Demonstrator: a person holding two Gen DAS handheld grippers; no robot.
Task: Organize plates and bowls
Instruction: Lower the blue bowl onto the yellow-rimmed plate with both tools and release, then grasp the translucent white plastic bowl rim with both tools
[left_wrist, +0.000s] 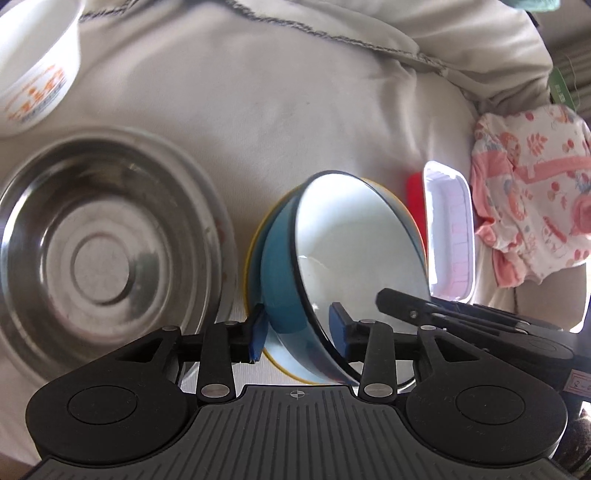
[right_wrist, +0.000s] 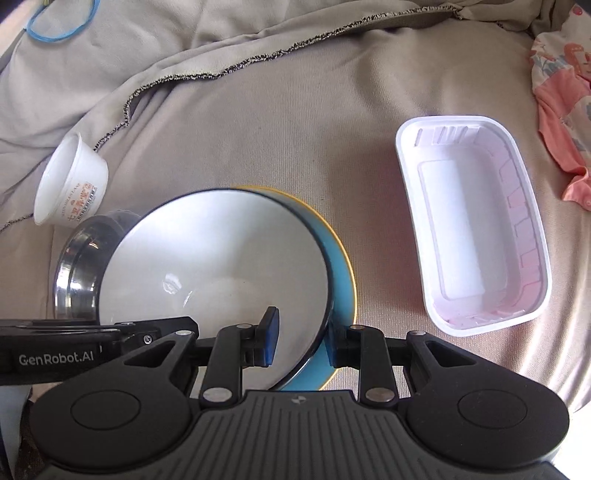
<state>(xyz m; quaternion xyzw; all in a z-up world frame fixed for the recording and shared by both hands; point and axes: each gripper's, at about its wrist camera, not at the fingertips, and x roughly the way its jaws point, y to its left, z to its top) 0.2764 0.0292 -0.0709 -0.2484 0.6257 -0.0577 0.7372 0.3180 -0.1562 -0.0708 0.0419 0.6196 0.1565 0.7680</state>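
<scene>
Right wrist view is showing the right gripper (right_wrist: 301, 341) clamping the blue bowl (right_wrist: 221, 266) by its rim, tilted over the yellow-rimmed plate (right_wrist: 345, 266), while the left gripper (left_wrist: 299, 328) is straddling the bowl's wall, released.

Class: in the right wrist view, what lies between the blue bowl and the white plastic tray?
Only bare beige cloth separates the blue bowl, on its yellow-rimmed plate, from the white plastic tray; the right wrist view shows this.
</scene>
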